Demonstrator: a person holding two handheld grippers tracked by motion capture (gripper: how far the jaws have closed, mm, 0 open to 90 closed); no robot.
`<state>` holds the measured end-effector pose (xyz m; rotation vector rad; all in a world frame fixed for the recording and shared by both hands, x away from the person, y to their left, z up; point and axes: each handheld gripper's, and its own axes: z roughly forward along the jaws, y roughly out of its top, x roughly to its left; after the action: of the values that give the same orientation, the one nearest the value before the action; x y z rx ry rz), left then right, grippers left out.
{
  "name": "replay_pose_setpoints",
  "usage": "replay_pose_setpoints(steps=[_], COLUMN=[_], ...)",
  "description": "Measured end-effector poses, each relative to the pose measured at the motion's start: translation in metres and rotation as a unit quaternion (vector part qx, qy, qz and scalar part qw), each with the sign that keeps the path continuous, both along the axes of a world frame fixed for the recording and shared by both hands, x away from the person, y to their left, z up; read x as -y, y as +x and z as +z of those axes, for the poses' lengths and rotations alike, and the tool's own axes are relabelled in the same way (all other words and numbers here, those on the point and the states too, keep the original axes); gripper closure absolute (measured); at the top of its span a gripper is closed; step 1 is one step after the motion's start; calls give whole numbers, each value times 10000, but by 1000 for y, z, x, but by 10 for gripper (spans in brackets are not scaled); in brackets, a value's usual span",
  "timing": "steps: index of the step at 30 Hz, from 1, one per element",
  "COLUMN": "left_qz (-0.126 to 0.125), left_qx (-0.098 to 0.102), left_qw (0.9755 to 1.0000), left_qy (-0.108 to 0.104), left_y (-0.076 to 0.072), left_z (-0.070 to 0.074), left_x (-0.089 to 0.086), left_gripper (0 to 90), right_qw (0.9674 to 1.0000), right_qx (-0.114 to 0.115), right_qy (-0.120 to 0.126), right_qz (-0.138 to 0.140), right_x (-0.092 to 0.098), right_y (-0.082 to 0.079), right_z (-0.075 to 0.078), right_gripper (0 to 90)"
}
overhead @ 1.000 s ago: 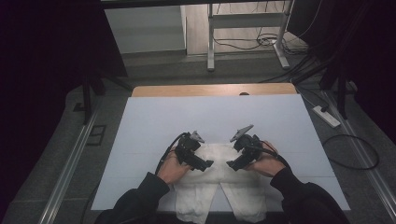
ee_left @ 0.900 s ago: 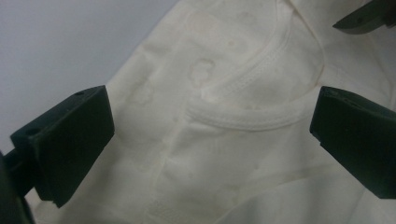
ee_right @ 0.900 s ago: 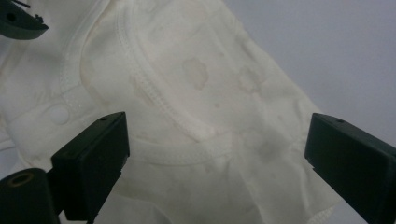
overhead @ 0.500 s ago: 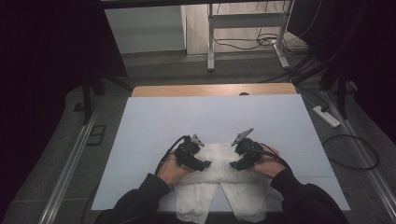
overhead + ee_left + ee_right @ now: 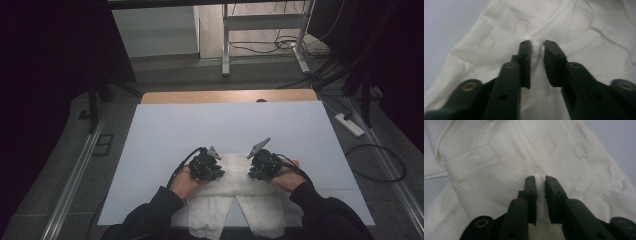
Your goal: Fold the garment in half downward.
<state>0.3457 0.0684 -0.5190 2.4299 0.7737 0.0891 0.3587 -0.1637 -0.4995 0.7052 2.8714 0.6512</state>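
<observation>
Garment [image 5: 235, 187] lies at worktop [image 5: 165, 135] near edge, legs overhanging | left tool [image 5: 537, 46] and right tool [image 5: 540, 181] each clamp a fabric fold | soft, limp cloth; stitched seams likely grip best.

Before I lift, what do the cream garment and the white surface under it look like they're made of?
The cream garment with stitched seams looks like soft knit cotton, matte: it creases, bunches between each claw's jaws, shows ribbed double-stitched seams, a small round snap and faint stains. The white table surface looks like a smooth, matte, rigid sheet, perhaps laminate or board; the pictures leave that open.
</observation>
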Motion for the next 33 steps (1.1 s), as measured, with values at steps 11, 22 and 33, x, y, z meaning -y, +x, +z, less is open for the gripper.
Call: replay_pose_setpoints(steps=[11, 22, 33], left_qz=[132, -30, -173], left_qx=[-161, -157, -198], left_qw=[9989, 9957, 9943], left_qy=[-427, -912, -1038], left_y=[2, -20, -46], left_z=[12, 36, 45], left_x=[-11, -25, -33], left_gripper=[862, 865, 864], right_qw=[9991, 9948, 9913], right_qx=[-4, -25, -154], right_qy=[420, 1009, 1280], right_qz=[-74, 107, 251], right_x=[8, 23, 35], right_y=[-2, -21, -41], right_z=[14, 35, 47], right_gripper=[854, 853, 845])
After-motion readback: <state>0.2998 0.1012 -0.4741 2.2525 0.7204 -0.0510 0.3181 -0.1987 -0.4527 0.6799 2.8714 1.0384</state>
